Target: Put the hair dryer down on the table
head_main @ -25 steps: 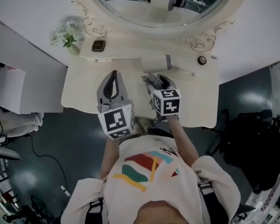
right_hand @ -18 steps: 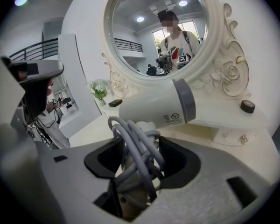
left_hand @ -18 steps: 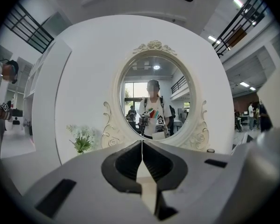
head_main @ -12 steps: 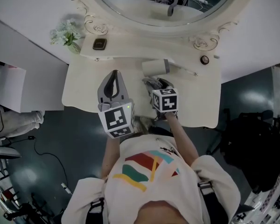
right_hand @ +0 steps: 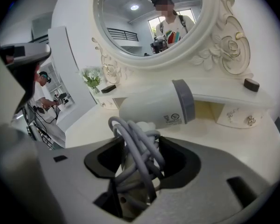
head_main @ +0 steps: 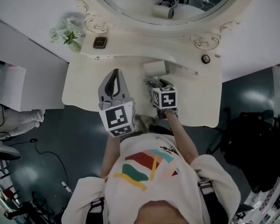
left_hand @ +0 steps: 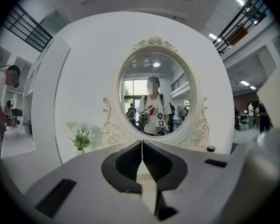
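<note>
Laboratory or office hall with a bedroom corner staged in it: white dressing table (head_main: pixel 84 94), oval mirror (left_hand: pixel 154 73) and flowers (head_main: pixel 66 33) before a free-standing white panel (left_hand: pixel 84 64). Dark polished floor (head_main: pixel 252 97), upper-gallery railings (left_hand: pixel 23 24), ceiling strip lights (left_hand: pixel 240 0).

No wording can be read: the hair dryer (right_hand: pixel 154 104) bears a small printed label (right_hand: pixel 173 119) with a round mark, its print too fine to make out, while the left marker cube (head_main: pixel 116 120) and the right marker cube (head_main: pixel 164 98) show only black-and-white square patterns.
</note>
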